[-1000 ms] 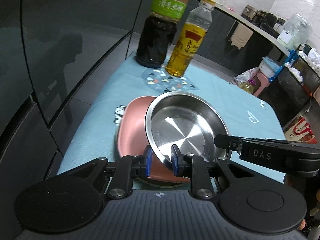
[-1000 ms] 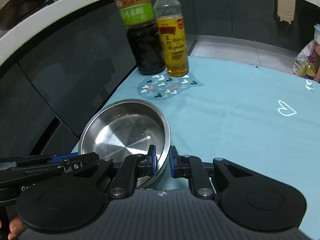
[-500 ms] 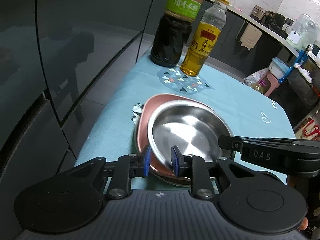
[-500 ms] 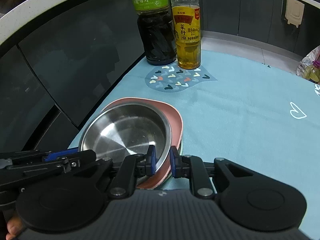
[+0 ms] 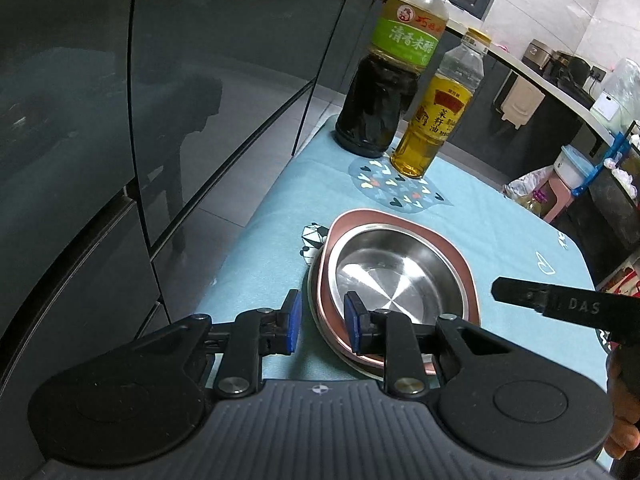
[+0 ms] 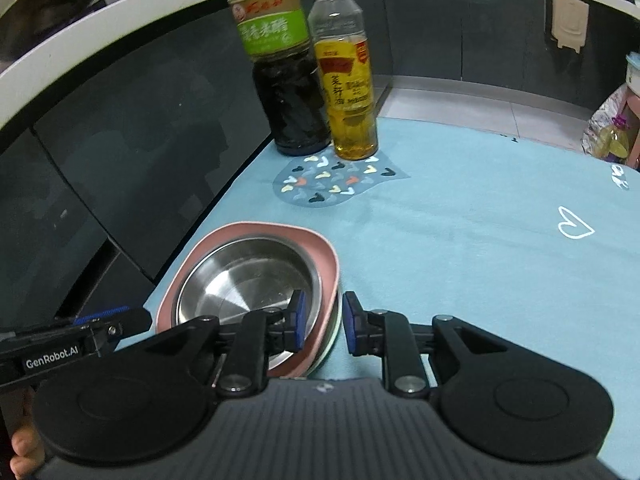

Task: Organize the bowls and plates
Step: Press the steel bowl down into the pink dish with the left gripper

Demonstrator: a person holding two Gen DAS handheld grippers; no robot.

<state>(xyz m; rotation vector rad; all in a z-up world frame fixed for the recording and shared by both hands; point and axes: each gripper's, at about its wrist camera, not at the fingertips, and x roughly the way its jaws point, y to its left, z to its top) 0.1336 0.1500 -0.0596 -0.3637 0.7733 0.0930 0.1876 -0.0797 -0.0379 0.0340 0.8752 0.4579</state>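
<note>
A steel bowl (image 5: 384,276) (image 6: 240,284) lies nested in a pink plate (image 5: 466,276) (image 6: 326,252), which rests on a pale plate (image 6: 334,340) of which only the edge shows. The stack stands near the left edge of the blue tablecloth. My left gripper (image 5: 323,328) straddles the stack's near left rim. Its jaws are opening and the pads stand off the rim. My right gripper (image 6: 325,324) straddles the right rim, one pad over the bowl and one outside. Its jaws are opening too, with a gap on each side.
A dark vinegar bottle (image 5: 380,96) and a yellow oil bottle (image 5: 436,120) stand at the far end by a heart-patterned mat (image 5: 396,192). A small black-and-white folded thing (image 5: 314,236) lies beside the stack. Dark cabinet fronts (image 5: 120,120) run along the left. Blue cloth (image 6: 480,264) stretches to the right.
The steel bowl, gripped and tilted a second ago, now lies flat inside the pink plate. Both grippers' jaws have parted from the rims, and the left gripper has drawn back a little.
</note>
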